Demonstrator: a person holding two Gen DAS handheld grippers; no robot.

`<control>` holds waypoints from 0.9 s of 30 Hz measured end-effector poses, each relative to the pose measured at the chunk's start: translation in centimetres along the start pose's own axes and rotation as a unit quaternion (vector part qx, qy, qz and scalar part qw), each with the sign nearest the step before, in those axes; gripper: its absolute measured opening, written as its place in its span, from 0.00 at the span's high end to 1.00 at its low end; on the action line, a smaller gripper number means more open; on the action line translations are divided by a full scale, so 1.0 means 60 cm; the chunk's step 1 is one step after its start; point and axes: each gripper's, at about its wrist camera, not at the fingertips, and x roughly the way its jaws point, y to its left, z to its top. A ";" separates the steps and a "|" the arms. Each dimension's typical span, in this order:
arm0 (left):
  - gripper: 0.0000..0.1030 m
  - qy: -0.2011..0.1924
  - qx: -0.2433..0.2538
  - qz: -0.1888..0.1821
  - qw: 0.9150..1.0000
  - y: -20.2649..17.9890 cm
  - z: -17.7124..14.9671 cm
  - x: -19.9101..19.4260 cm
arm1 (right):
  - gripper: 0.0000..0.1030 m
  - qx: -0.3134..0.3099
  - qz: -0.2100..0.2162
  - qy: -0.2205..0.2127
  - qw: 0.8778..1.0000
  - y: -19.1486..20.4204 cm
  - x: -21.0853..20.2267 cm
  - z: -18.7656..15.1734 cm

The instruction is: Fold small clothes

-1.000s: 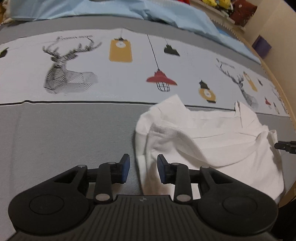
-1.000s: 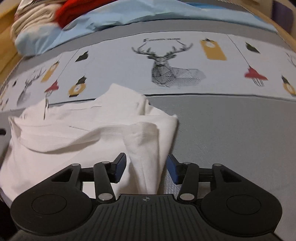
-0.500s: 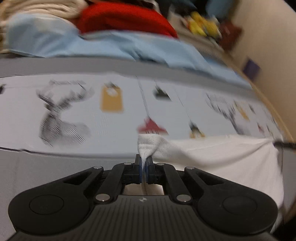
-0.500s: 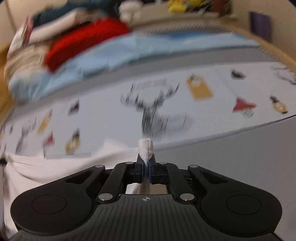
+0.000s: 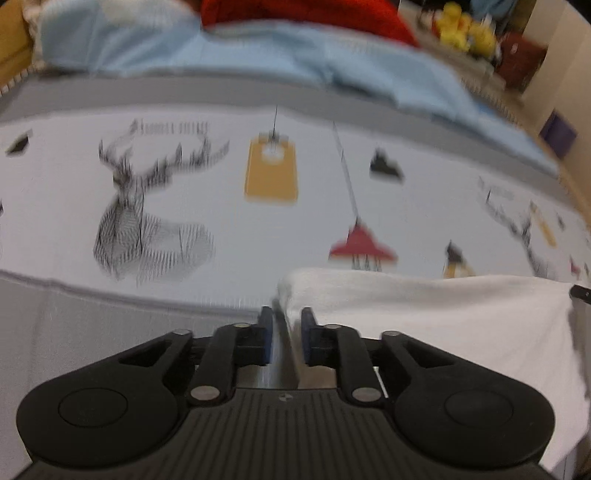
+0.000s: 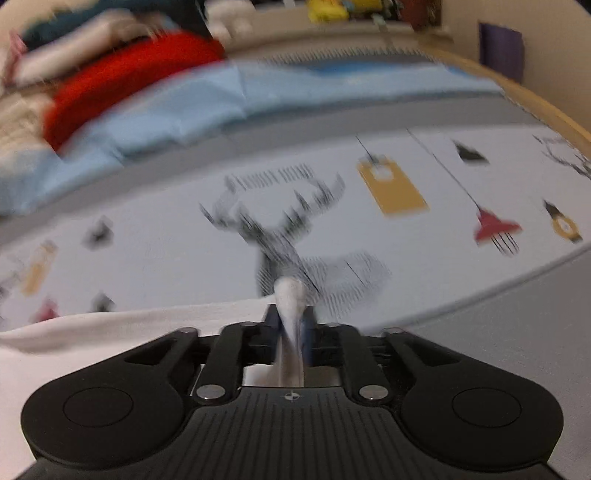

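White garment stretched between both grippers, over grey and printed bedding. Left gripper: blue pads slightly apart, garment corner in the gap, blurred, cannot tell if actually pinched. Right gripper: pads nearly closed on a bunched fold, tuft poking out in front. Left view only: long taut top edge of cloth running right, dark tip of the other tool at far right edge, yellow plush toys. Right view only: cloth trailing off left, red fabric pile behind blue sheet. Both frames motion-blurred.
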 end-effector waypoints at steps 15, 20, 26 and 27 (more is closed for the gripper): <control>0.79 0.155 0.226 -0.090 0.958 -0.036 -0.152 -0.039 | 0.51 -0.178 0.060 0.154 0.970 -0.015 -0.076 -0.140; 0.78 0.135 0.180 -0.106 0.969 -0.016 -0.166 -0.086 | 0.52 -0.118 0.104 0.135 0.978 -0.043 -0.144 -0.136; 0.77 0.182 0.221 -0.083 0.955 -0.038 -0.216 -0.083 | 0.59 -0.205 0.102 0.206 0.951 -0.013 -0.140 -0.204; 0.86 0.185 0.229 -0.078 0.952 -0.040 -0.221 -0.084 | 0.67 -0.219 0.096 0.213 0.947 -0.009 -0.141 -0.212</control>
